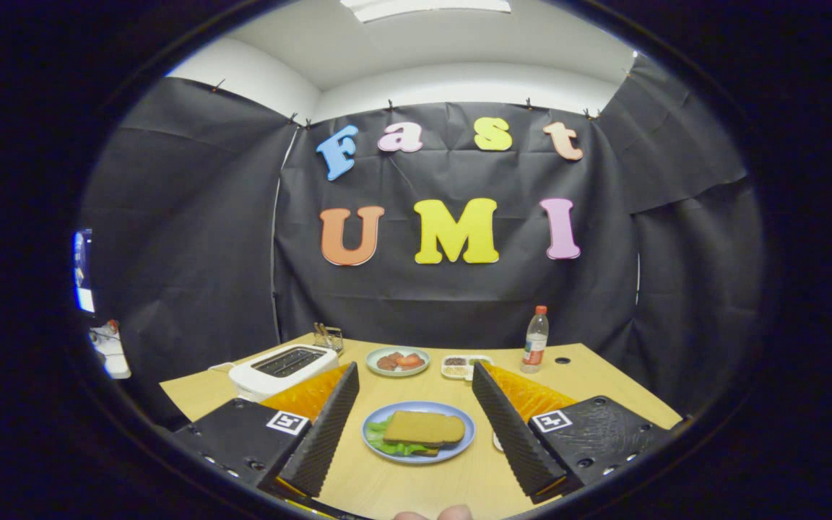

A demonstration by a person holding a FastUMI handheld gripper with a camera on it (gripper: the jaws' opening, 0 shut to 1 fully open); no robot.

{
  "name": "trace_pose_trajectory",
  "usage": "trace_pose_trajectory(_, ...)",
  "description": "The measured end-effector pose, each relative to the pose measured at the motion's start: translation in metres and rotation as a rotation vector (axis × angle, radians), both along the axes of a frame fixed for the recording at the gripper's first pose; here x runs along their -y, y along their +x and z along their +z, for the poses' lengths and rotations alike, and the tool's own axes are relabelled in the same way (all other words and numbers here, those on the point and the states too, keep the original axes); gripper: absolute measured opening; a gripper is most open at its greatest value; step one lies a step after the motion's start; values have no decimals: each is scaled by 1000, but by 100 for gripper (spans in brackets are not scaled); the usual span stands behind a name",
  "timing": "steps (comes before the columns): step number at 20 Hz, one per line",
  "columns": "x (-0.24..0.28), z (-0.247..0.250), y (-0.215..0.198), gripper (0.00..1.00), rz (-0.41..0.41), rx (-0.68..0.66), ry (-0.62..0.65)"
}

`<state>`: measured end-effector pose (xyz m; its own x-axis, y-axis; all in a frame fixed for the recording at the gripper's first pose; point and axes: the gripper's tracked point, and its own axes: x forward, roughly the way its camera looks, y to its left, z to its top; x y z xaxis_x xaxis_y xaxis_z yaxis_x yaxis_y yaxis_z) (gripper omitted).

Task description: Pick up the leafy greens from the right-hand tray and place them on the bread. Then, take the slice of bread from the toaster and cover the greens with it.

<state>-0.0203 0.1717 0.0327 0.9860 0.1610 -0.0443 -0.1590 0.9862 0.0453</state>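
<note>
Table (589,375): sandwich (423,429) between (spread) fingers (326,433)

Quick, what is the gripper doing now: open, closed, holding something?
Gripper: open, holding nothing; the blue plate with the bread slice over the greens lies between its fingers.

- My gripper (416,426) hangs above the light wooden table (604,379), fingers wide apart, holding nothing.
- Between the fingers: round blue plate (381,436), on it the brown bread slice (424,427) over the green leafy lettuce (387,442).
- Beyond the left finger: white two-slot toaster (282,368); small wire rack (328,337) behind it.
- Past the plate: pale green dish of red food (397,360), small divided white tray (464,366) right of it, then the clear plastic bottle with red cap (535,339).
</note>
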Motion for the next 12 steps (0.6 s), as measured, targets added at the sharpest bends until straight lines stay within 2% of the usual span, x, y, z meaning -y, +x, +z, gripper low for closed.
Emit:
trace_pose_trajectory(5, 4, 7, -9, 96, -17, 28, -2)
trace_pose_trajectory(12, -13, 0, -9, 96, 3, 3, -3)
